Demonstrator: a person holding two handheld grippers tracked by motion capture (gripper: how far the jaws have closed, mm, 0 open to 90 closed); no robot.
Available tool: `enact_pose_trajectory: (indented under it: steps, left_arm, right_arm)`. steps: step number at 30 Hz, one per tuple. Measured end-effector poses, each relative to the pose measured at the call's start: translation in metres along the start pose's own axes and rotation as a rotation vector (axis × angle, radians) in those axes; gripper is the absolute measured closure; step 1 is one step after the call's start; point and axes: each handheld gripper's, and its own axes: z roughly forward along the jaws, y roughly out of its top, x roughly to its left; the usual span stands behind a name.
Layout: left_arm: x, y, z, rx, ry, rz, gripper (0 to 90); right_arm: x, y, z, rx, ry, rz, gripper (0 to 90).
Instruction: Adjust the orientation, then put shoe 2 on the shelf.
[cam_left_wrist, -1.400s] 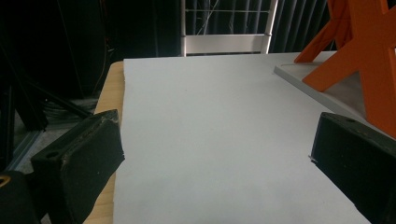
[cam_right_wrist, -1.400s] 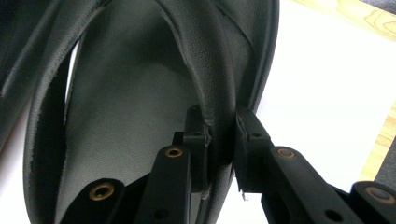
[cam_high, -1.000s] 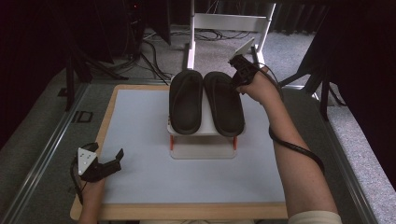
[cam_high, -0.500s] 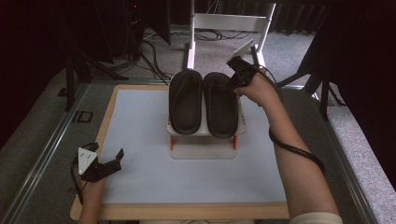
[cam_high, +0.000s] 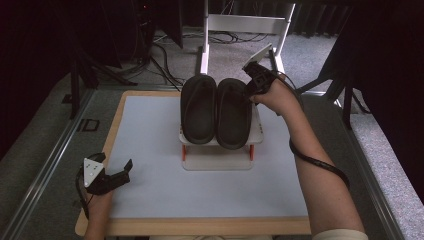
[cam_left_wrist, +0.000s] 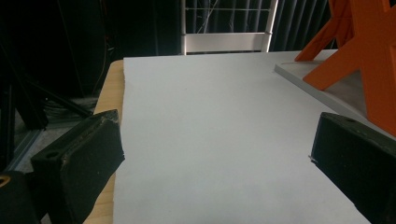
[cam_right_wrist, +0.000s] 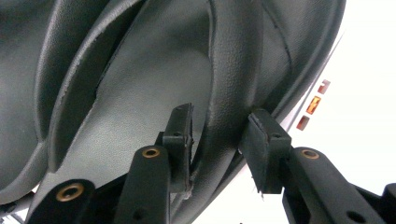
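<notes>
Slippers, one pair, black, on a white rack (cam_high: 220, 159) at desk (cam_high: 150, 200) centre, long axes running 12 to 6. High view: right gripper (cam_high: 253, 89) at the right slipper (cam_high: 233, 112), 2 o'clock edge; left gripper (cam_high: 120, 172) idle at 8 o'clock, well apart from the left slipper (cam_high: 198, 107). Left gripper view: fingers (cam_left_wrist: 79, 163) spread wide, released, over bare desk. Right gripper view: fingers (cam_right_wrist: 180, 140) straddle the slipper's side wall, apparently clamping it; right hand nearer.
</notes>
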Motion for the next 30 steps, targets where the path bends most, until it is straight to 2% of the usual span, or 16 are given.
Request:
enact_pose_trajectory:
  steps: [5, 8, 13, 15, 22, 30]
  left_arm:
    - [0.000, 0.000, 0.000, -0.001, 0.001, 0.000, 1.8]
    - [0.000, 0.000, 0.000, 0.000, 0.002, 0.002, 1.8]
    - [0.000, 0.000, 0.000, -0.002, 0.001, 0.002, 1.8]
    - [0.000, 0.000, 0.000, -0.003, 0.001, 0.001, 1.8]
    - [0.000, 0.000, 0.000, -0.003, -0.002, 0.000, 1.8]
    - [0.000, 0.000, 0.000, -0.004, -0.003, 0.000, 1.8]
  right_arm:
    - [-0.003, -0.003, -0.005, -0.059, -0.005, -0.008, 58.4]
    - [-0.003, -0.003, -0.004, -0.059, -0.006, -0.009, 58.4]
    - [-0.002, -0.001, -0.002, -0.061, -0.014, 0.009, 64.6]
    - [-0.002, 0.000, -0.001, -0.060, -0.011, 0.022, 65.2]
    - [0.000, 0.004, 0.003, -0.068, -0.031, 0.027, 65.6]
    - [-0.001, 0.007, 0.007, -0.075, -0.034, 0.036, 67.0]
